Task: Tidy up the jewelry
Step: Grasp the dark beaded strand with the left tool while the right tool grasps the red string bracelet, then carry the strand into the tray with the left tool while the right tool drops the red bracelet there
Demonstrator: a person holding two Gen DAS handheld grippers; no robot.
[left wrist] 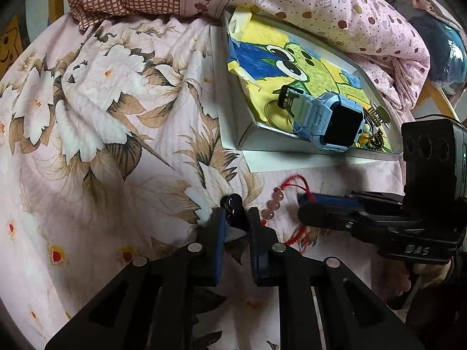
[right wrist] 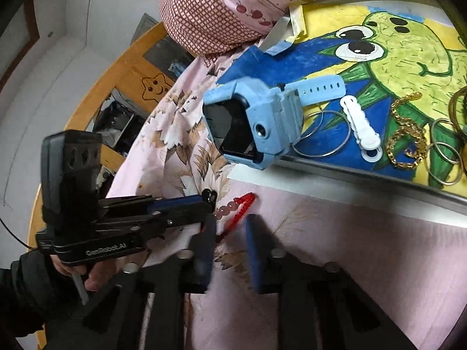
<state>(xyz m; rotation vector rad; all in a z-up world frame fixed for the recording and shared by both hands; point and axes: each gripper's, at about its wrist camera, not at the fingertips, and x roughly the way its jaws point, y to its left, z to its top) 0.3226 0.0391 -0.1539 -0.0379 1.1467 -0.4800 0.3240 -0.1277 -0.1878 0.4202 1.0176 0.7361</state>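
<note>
Left wrist view: left gripper [left wrist: 237, 214] at lower centre, fingers narrow, clamped on a small black clasp [left wrist: 233, 204] over the flowered bedsheet [left wrist: 87, 102]. Pink bead bracelet [left wrist: 273, 204] with red cord just right of it. Right gripper [left wrist: 303, 207] at right edge, finger gap unclear. Blue watch [left wrist: 332, 122] on the box [left wrist: 233, 116] rim, right of centre.

Right wrist view: right gripper [right wrist: 230, 227] at lower centre, fingers apart around the red cord [right wrist: 243, 207]. Gold chain [right wrist: 405, 134] and rings [right wrist: 446, 160] in the box, upper right.

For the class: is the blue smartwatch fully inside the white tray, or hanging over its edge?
Hanging over. The blue smartwatch has its strap on the drawing inside the white tray, while its dark-screened case juts past the near rim.
</note>
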